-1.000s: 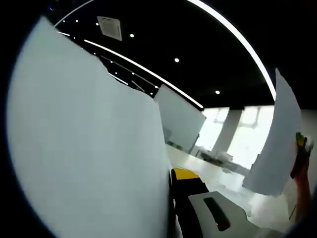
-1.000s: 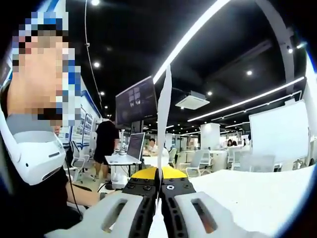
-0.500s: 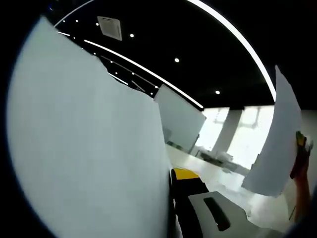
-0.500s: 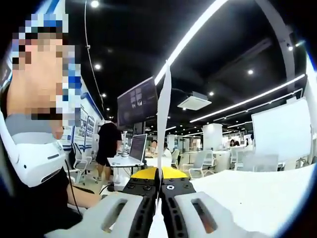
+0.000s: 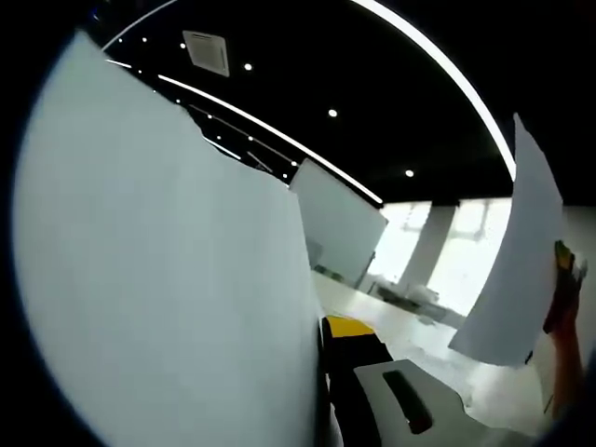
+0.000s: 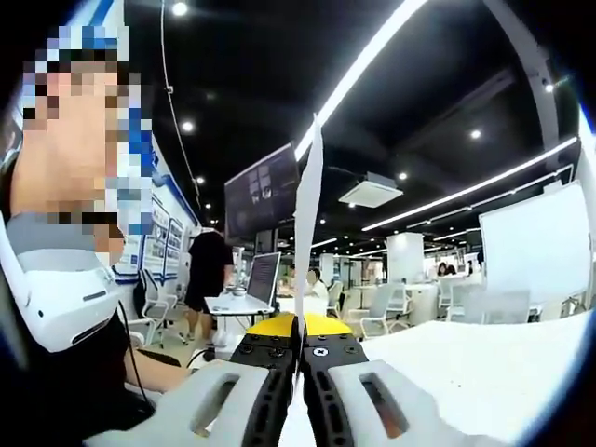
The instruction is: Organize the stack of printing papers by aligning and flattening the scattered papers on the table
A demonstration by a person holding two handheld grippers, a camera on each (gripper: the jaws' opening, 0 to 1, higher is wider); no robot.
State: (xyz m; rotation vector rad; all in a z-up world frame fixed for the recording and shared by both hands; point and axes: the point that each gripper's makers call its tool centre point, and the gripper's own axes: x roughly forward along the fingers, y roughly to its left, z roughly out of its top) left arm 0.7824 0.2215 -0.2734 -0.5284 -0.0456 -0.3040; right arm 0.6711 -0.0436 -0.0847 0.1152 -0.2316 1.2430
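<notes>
Right claw [image 6: 300, 358] is clamped on the paper [image 6: 307, 233] edge-on and held upright above the table [image 6: 484, 368], left claw [image 5: 328, 372] pinching the paper's broad face; I'd keep both grips level and lower the bottom edge squarely to tap it.

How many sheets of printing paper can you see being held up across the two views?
2 seen: one sheet rising large beside the left gripper, one edge-on between the right gripper's fingers, also seen at right in the left gripper view. More may be hidden.
</notes>
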